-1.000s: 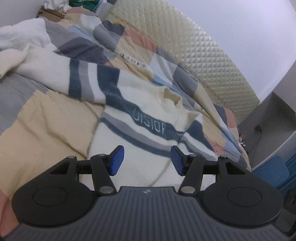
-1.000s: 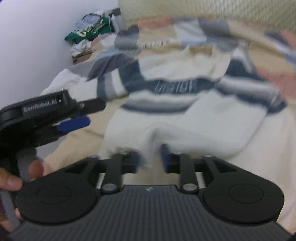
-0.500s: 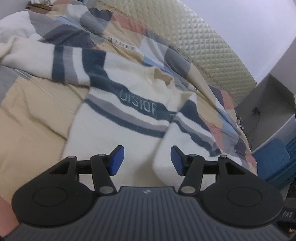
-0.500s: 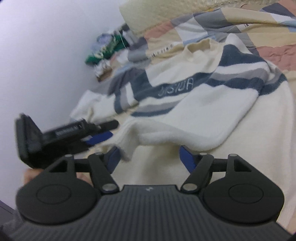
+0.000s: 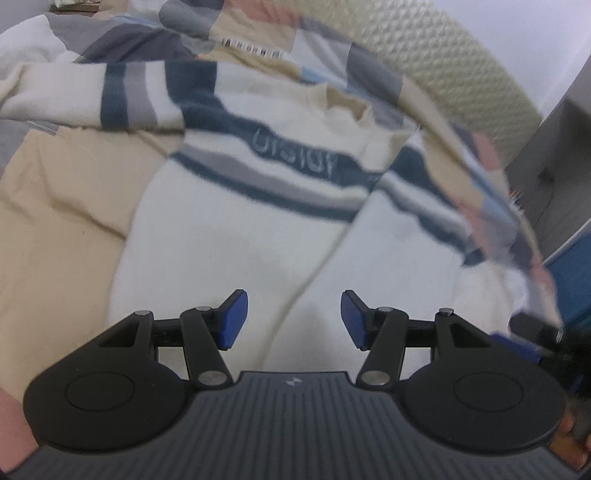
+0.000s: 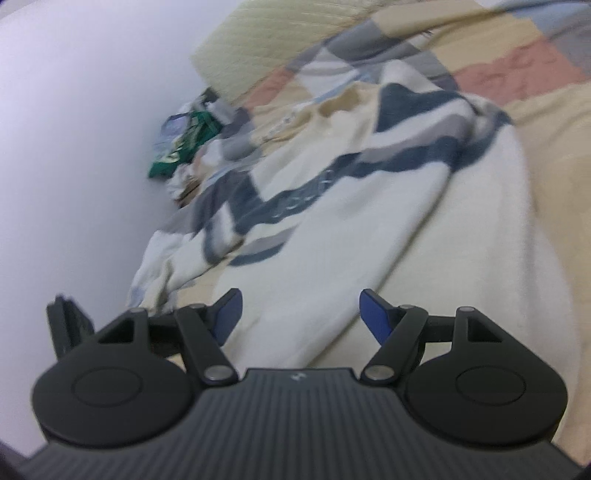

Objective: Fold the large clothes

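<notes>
Nearest to us, the left gripper (image 5: 291, 319) has its jaws spread, holding nothing, poised over the lower body of the sweater (image 5: 229, 236). The right gripper (image 6: 297, 314) is likewise spread and empty, above the sweater's (image 6: 332, 236) hem edge. We judge both are free because a fold step has just been set down and a new grasp point is being sought.

The sweater, cream with navy and grey bands, lies face up on the bed (image 5: 55, 206). Its right sleeve (image 5: 417, 236) is laid diagonally over the torso, cuff end toward us; we read this as the first inward fold, done to narrow the garment. The left sleeve (image 5: 110, 92) is stretched out sideways across the quilt, not yet folded in. We judge that sleeve is the next target, since it is the only part outside the body outline.

Writing: chest band carries pale lettering (image 5: 295, 155), blurred; it looks like "UISIOI" or similar, not reliably legible. Beyond the collar, a strip of dark barcode-like marks (image 5: 251, 48) is printed on the patchwork quilt (image 5: 258, 26); unreadable.

Farther back: quilted beige headboard (image 5: 461, 66). In the right wrist view, a heap of clothes and green packaging (image 6: 184, 147) sits in the corner against the wall; any print on it is too blurred to read.
</notes>
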`<state>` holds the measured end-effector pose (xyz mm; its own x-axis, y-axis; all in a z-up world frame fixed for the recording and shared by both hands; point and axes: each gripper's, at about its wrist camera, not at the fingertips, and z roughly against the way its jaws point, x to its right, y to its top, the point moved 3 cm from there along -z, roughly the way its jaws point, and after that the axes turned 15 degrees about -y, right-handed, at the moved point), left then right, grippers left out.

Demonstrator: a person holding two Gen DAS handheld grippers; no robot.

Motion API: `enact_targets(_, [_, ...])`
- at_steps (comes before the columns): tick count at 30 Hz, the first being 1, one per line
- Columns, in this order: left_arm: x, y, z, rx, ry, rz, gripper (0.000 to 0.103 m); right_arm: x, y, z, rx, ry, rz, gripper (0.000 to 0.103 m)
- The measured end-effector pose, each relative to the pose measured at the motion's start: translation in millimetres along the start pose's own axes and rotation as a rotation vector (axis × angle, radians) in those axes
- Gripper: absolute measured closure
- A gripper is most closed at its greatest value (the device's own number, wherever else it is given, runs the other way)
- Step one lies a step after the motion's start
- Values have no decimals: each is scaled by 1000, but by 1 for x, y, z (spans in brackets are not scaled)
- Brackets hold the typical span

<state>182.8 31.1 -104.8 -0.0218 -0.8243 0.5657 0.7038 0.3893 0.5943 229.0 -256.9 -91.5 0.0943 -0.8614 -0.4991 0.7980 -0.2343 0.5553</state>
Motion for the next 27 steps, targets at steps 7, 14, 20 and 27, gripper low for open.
enact_targets(7, [3,-16,-28,-51,46,-52,45,8,7,-18,48,-86,-39,31])
enact_targets(14, [16,-21,-32,-69,-3,-123,87,28,9,-32,46,-138,-112,31])
enact_targets(20, [23,-4,-10,19,-14,-163,91,28,9,-28,65,-132,-123,31])
enact_targets(27, [22,4,-22,8,62,-221,91,28,10,-27,75,-128,-120,31])
